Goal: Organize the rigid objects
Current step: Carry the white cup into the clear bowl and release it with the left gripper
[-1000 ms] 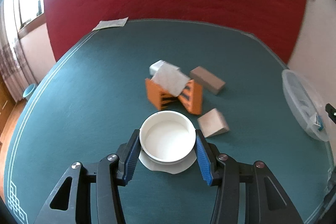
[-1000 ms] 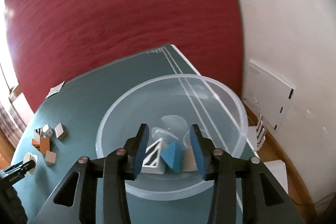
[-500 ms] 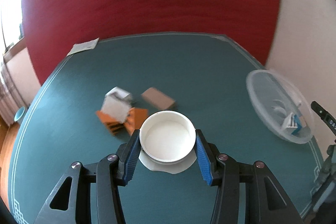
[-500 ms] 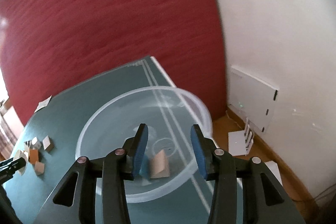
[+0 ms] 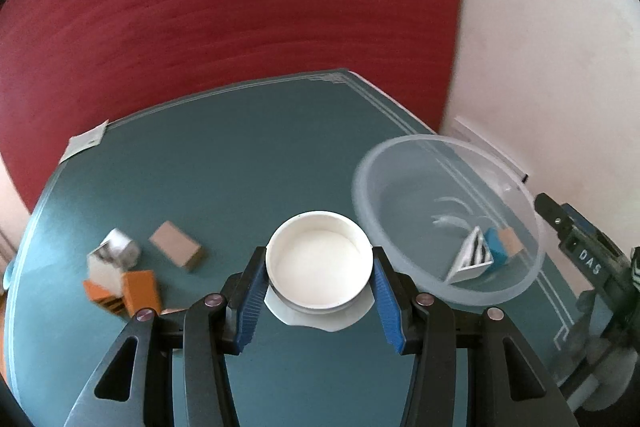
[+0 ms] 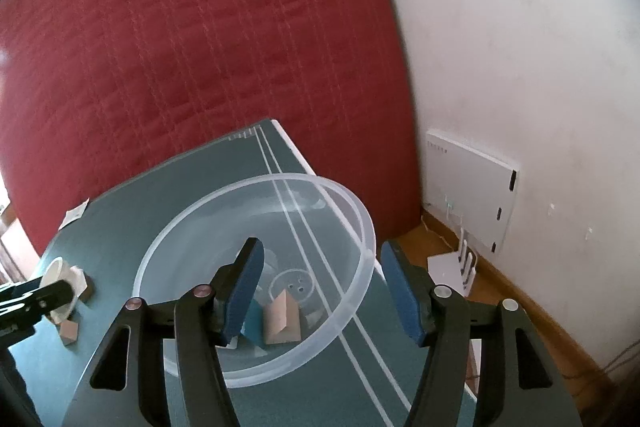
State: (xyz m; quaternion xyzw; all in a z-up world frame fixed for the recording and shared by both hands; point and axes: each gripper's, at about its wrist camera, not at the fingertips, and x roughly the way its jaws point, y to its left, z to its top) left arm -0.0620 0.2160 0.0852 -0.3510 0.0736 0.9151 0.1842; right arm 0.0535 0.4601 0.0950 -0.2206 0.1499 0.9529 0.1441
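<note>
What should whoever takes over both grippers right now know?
Left gripper: shut on the white round container, held above the table beside the clear bowl.
Right gripper: over the bowl, jaws opening, nothing between them.
Done: striped white prism, blue block and tan wedge lie in the bowl.
Left: the container, plus the blocks on the table: tan block, orange block, white pieces.

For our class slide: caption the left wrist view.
Left tool carries a white tub toward the clear bowl.
</note>
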